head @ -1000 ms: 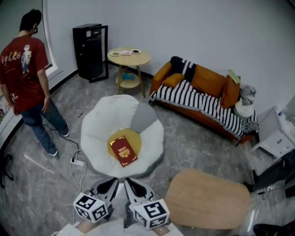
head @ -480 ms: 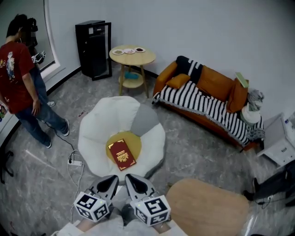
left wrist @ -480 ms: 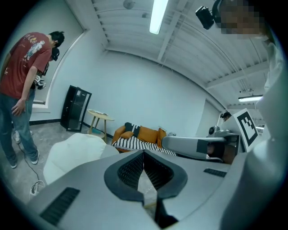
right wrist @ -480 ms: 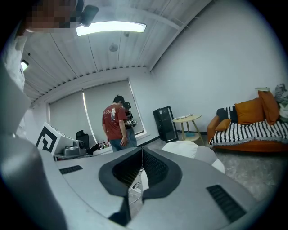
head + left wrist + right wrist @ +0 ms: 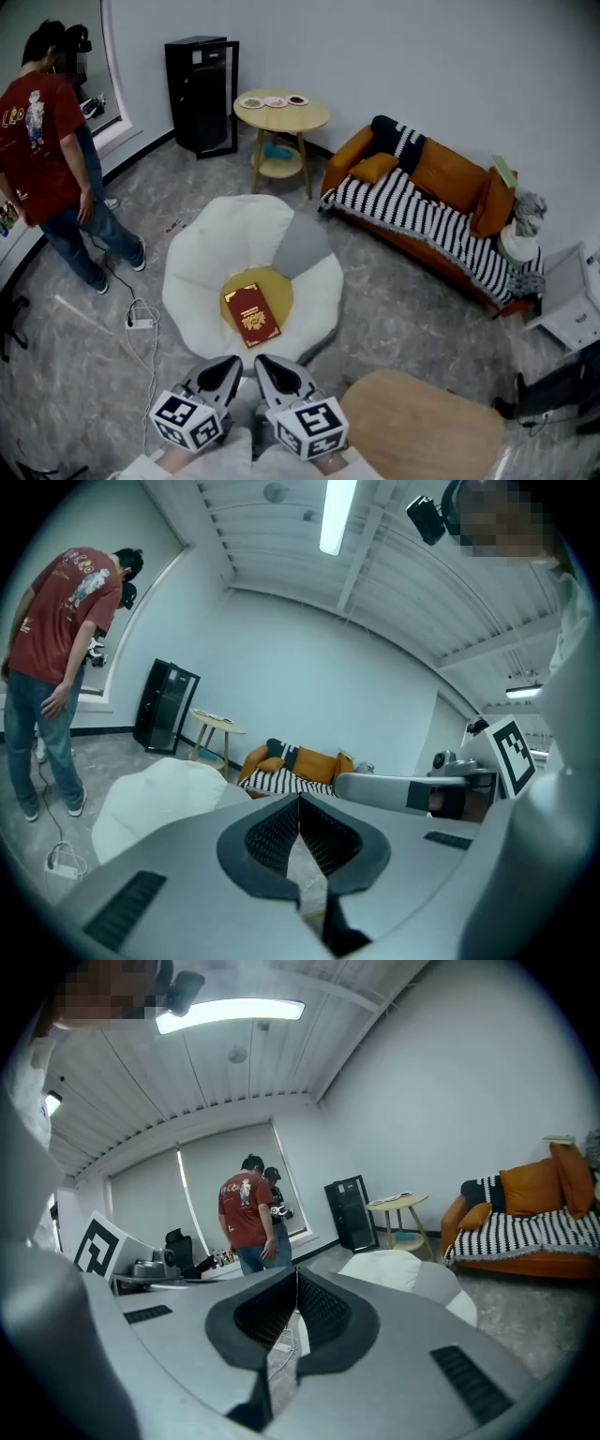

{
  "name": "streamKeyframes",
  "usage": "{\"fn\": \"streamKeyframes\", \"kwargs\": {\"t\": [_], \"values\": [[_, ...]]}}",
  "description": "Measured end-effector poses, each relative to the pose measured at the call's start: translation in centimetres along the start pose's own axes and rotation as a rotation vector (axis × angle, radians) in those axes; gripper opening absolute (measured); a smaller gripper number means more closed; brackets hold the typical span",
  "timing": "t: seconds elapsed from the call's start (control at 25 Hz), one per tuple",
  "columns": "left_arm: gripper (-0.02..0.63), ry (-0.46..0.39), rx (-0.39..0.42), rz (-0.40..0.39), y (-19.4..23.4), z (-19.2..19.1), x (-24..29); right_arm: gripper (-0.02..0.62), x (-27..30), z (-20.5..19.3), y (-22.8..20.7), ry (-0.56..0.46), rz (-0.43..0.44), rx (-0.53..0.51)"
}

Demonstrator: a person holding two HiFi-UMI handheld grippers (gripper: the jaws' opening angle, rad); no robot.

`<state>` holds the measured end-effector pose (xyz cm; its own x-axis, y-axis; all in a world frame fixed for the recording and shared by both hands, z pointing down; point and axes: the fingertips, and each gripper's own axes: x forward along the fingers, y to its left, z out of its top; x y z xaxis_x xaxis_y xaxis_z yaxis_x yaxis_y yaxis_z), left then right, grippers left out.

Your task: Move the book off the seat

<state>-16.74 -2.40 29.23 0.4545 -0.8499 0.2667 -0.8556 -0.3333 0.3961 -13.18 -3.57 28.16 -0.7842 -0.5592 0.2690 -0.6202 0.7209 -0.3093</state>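
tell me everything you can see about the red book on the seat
The book is closed and lies flat, cover up, with a dark red cover that bears a gold emblem and some gold print too small to read. It looks like a thin hardback. It sits askew, its corners turned diagonally in the head view, on the round yellow cushion at the centre of the white petal-shaped seat. Only that cushion touches it; nothing rests on top.

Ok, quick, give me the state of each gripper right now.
Left gripper: closed, nothing between its jaws.
Right gripper: closed, nothing between its jaws.
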Motion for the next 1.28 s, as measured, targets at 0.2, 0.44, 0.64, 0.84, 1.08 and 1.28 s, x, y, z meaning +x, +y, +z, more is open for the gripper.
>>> {"fn": "streamKeyframes", "kwargs": {"t": [0.2,0.44,0.64,0.84,1.08,1.28], "values": [[0.008,0.002,-0.053,0.004,1.0,-0.5,-0.1,0.012,1.1,-0.4,0.0,0.02,0.005,-0.001],[0.008,0.026,-0.044,-0.01,2.2,0.3,0.8,0.012,2.7,0.3,-0.5,0.031,-0.012,0.016],[0.008,0.043,-0.042,-0.02,4.2,1.3,1.6,0.012,4.9,1.2,-0.9,0.034,-0.029,0.017],[0.008,0.041,-0.04,-0.034,6.4,2.7,2.6,0.012,7.0,1.7,-1.3,0.038,-0.04,0.008],[0.008,0.042,-0.032,-0.067,8.9,4.6,4.6,0.012,9.9,3.3,-2.5,0.028,-0.082,0.009],[0.008,0.053,-0.018,-0.1,10.8,6.1,5.8,0.012,12.0,4.0,-3.4,0.019,-0.122,0.023]]}}
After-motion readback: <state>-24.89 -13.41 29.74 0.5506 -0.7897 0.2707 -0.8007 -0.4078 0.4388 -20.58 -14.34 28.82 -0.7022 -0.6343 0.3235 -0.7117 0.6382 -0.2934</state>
